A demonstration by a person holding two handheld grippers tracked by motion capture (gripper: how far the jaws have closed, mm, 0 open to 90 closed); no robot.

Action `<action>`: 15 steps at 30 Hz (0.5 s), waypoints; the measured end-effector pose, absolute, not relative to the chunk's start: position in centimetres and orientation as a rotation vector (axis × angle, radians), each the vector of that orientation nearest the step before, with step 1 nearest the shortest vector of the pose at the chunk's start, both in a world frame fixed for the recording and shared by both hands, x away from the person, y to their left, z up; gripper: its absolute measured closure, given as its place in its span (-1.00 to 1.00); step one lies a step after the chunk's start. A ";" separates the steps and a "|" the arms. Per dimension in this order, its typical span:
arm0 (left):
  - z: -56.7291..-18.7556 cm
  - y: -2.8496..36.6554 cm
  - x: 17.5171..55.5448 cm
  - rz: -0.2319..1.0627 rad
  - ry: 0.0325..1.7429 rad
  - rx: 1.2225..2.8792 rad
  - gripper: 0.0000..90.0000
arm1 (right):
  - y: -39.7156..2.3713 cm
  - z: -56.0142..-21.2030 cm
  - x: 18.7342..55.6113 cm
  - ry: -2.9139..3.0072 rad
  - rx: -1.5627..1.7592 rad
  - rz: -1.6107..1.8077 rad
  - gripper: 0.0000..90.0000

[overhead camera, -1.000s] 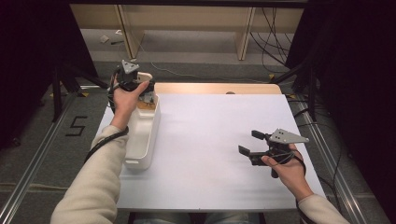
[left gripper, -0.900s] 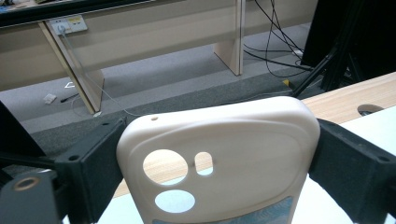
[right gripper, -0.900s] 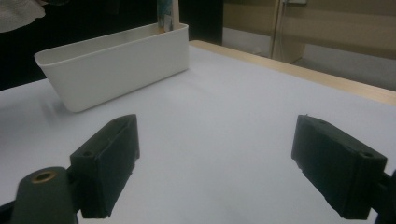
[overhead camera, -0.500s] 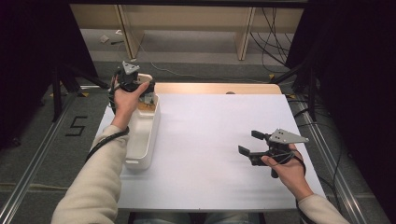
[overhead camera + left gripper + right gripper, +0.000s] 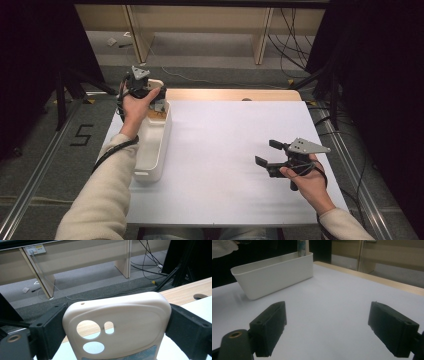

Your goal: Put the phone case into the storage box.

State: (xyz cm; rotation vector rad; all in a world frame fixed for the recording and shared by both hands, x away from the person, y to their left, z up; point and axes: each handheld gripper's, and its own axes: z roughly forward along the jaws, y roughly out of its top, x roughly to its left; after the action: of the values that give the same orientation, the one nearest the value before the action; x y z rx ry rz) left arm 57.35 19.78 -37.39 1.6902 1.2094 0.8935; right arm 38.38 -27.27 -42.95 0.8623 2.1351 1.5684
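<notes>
White bin (image 5: 150, 160) under our left gripper (image 5: 145, 97), clamping a phone case (image 5: 117, 325) (cream); right gripper (image 5: 270, 155) gapes, holding nothing.

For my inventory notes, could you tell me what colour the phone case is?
The phone case is cream, clearest in the left gripper view.

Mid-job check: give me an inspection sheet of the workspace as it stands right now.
Surface: white table top, bare in the middle; wooden strip along its far edge.
Job's things: cream phone case, upright, held at the far end of the white bin.
Clutter: nothing seen on the table; small scraps on the floor beyond.
Grippers: left claw shut on the phone case, one jaw on each side edge; right claw open, holding nothing, low over the table's right part.
Cables: black cable along the left sleeve; loose cables on the floor at far right.
Surroundings: grey carpet, wooden furniture legs, dark stands at both sides.
</notes>
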 end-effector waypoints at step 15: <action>-37.8 19.7 57.7 0.875 1.224 1.701 -0.79 | -27.3 -43.0 38.4 2.141 0.861 1.569 -0.64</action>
State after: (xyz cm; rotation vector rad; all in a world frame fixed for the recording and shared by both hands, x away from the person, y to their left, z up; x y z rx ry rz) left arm 57.70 19.74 -37.84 1.7013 1.2244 0.8753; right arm 38.42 -27.26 -42.99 0.8607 2.1413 1.5689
